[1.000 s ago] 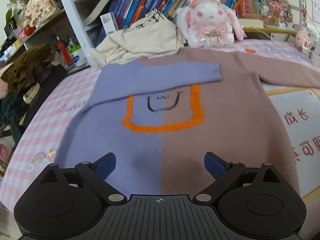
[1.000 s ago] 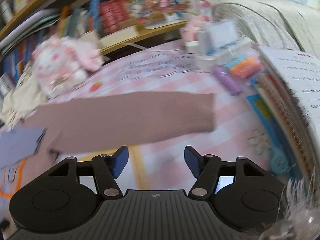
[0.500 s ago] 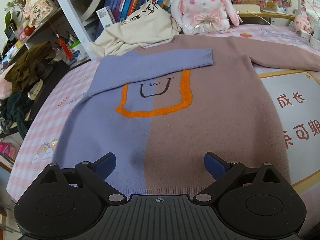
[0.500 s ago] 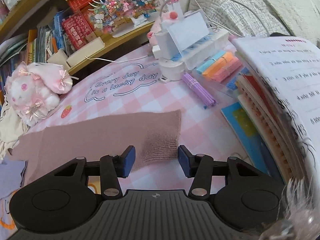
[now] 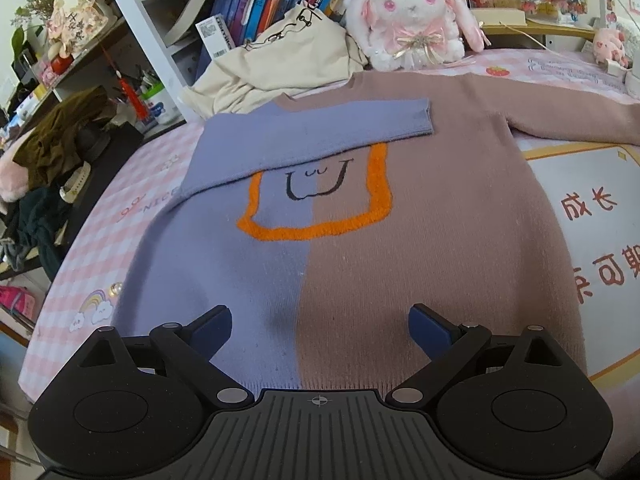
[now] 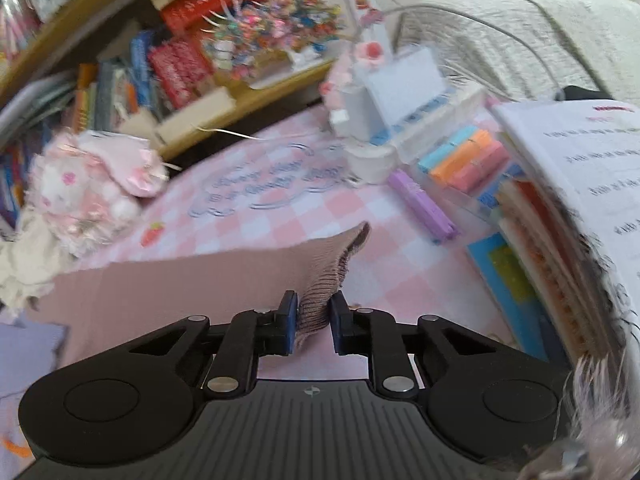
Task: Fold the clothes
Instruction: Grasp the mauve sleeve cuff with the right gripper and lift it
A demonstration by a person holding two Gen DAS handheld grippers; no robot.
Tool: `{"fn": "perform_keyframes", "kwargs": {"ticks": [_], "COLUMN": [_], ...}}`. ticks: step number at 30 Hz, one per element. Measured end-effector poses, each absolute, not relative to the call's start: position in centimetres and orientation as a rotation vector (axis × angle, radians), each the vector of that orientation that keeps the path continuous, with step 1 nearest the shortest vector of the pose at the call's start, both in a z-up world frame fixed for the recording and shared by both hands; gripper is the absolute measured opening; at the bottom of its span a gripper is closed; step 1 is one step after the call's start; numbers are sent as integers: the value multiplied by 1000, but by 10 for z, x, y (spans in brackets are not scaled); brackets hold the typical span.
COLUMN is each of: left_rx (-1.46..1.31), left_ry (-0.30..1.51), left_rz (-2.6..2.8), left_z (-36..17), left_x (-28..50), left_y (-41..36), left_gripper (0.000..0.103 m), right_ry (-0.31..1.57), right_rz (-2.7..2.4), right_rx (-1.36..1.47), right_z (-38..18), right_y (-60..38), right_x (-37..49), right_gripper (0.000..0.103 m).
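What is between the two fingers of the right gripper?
The ribbed cuff of the sweater's brown sleeve; the right gripper is shut on it. The right wrist view shows this.

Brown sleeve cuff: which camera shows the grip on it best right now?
The right wrist view. There the ribbed brown sleeve cuff sits pinched between the right gripper's blue pads, lifted off the pink checked cloth. The left wrist view shows only the sleeve's upper part running out of frame; the cuff is not visible there.

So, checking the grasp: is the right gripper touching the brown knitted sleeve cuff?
Touching: the right wrist view shows the right gripper shut on the brown knitted sleeve cuff.
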State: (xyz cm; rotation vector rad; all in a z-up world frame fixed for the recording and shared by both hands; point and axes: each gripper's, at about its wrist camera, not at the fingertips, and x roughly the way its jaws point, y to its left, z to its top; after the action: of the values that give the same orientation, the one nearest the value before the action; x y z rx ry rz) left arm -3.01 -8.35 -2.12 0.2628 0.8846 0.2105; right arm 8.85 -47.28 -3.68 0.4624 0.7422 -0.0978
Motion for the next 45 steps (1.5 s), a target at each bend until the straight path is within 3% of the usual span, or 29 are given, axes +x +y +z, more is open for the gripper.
{"fn": "perform_keyframes", "kwargs": {"ticks": [4,26,32,45], "left_rx": [268,273,275,261], "left_ry": [883,871,876,846], "left_rz": [215,217,195,162], "left_z": [-21,-19,-22,-25], "left_x": [-32,-37,-35,-39], "left_y": [-84,-97,-101,-74], "left_gripper": [97,97,97,97], "right_ry": [742,833,844,756], "right_rz": [-85,-60,-73,124], "right_rx": [476,604,555,638], "right_z": [-37,-44,-43,4], "right_y": [-478,-504,-504,-448], "right_x": [97,103,98,111], "right_gripper": [22,23,7,6]}}
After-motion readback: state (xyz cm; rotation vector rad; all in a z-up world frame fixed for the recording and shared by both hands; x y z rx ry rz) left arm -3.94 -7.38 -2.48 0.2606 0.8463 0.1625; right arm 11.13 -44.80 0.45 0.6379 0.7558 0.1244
